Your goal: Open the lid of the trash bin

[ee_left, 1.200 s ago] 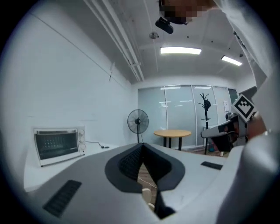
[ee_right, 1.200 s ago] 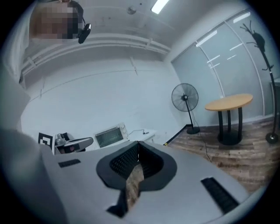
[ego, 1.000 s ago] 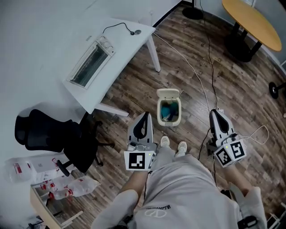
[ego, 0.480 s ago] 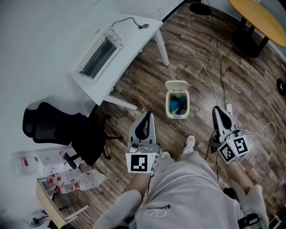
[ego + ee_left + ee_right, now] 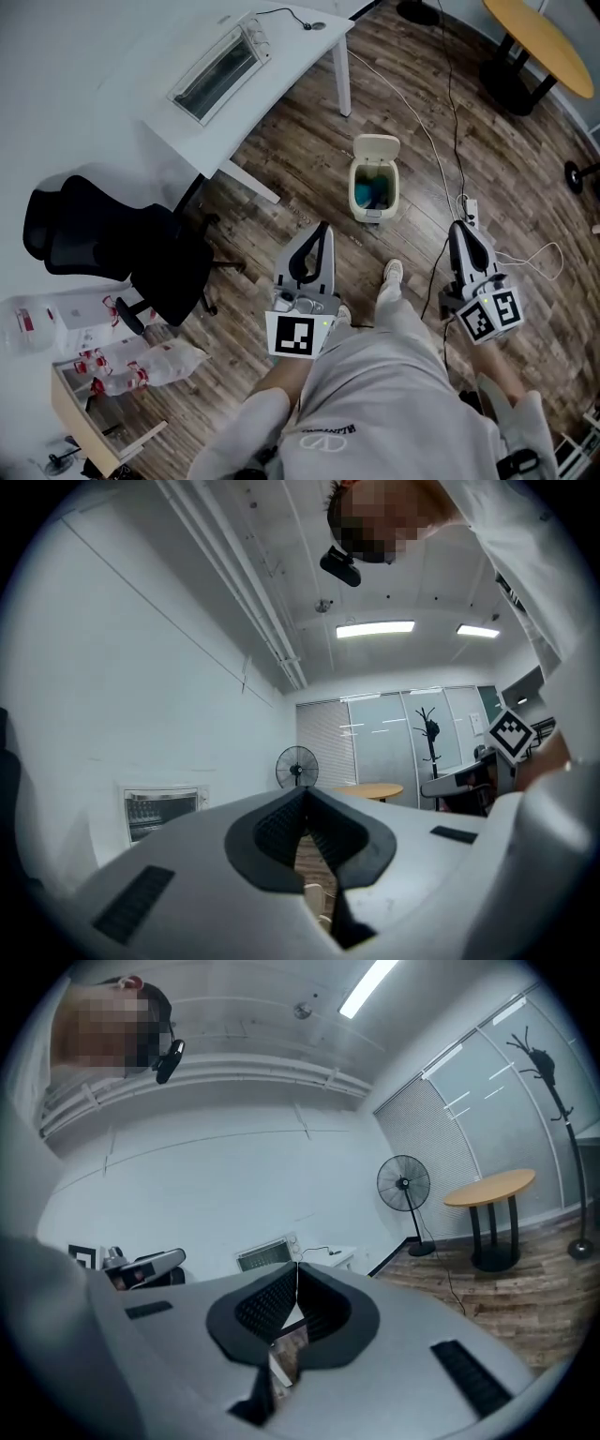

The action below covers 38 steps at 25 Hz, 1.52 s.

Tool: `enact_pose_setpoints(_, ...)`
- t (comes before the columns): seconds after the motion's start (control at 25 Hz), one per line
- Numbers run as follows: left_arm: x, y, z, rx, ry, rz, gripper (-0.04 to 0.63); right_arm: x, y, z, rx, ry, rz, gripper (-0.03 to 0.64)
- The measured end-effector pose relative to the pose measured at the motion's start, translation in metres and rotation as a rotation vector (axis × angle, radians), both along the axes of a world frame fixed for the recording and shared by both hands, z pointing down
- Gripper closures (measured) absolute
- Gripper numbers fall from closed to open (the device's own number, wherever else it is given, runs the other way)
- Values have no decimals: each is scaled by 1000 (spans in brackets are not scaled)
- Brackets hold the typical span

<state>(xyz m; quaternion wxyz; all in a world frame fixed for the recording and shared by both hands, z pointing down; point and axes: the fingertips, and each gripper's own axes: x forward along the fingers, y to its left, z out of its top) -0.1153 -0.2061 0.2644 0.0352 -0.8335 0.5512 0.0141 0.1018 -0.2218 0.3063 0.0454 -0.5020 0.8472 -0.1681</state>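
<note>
Cream bin (image 5: 367, 215), lid (image 5: 376, 147) up, blue inside.

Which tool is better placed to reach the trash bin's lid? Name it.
Left, probably: the left tool points toward the trash bin, nearer than the right tool. Both are shut; the lid already stands open.

We get bright, even light from ceiling strips (image 5: 375, 628), and the white table (image 5: 258, 98) throws only a soft shadow. Both gripper views bulge and fade into black corners. The left gripper (image 5: 305, 794) looms slightly blurred.
</note>
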Motion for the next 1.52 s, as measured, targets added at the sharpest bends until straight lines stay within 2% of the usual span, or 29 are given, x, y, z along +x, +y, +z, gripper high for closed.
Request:
enact_pose_setpoints(0.12,-26,33,-2,7,14,26,594,-25,40,-5,6,15,27,600)
enact_pose_setpoints(0.32,-52,79,13,-27,38,84,594,-54,104,-7,5,42,76,600)
enact_pose_setpoints(0.56,-49,120,21,-29,59,142,595,-49,165,-3,-15,94,126,600)
enact_pose_setpoints(0.76,-44,144,22,-27,82,152,594,-35,193,-6,-12,114,160,600)
enact_pose_setpoints(0.96,-33,168,21,-19,75,149,594,-20,219,-6,-12,105,166,600)
enact_pose_setpoints(1.2,-6,225,22,-13,36,126,595,7,277,4,-8,69,147,600)
enact_pose_setpoints(1.52,57,326,15,9,-9,112,594,76,369,6,8,31,150,600)
